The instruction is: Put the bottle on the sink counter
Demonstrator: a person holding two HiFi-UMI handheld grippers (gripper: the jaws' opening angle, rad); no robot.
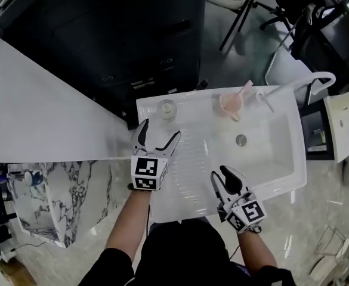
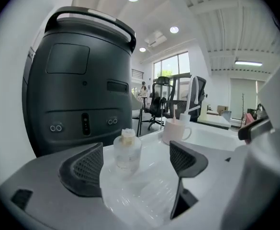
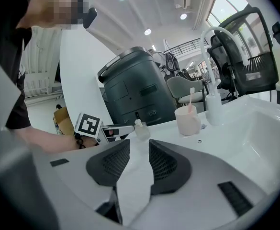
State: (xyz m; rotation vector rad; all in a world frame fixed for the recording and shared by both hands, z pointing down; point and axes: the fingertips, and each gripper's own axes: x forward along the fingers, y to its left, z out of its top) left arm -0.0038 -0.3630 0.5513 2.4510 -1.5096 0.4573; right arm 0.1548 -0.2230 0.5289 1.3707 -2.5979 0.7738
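The bottle (image 1: 166, 108) is seen upright on the white table (image 1: 189, 159) beside the sink basin (image 1: 263, 148), near the back edge. The left gripper (image 1: 159, 133) is held just short of it, jaws released and empty; the right gripper (image 1: 221, 176) is likewise parted, nothing grasped

I wear a black short-sleeved top (image 1: 180, 254) and a dark beaded wristband (image 3: 77, 141), and my left gripper (image 1: 160, 131) and right gripper (image 1: 220, 174) each have black curved jaws with mesh-textured pads (image 2: 84, 169) and a white cube (image 1: 148, 173) printed with black square markers.
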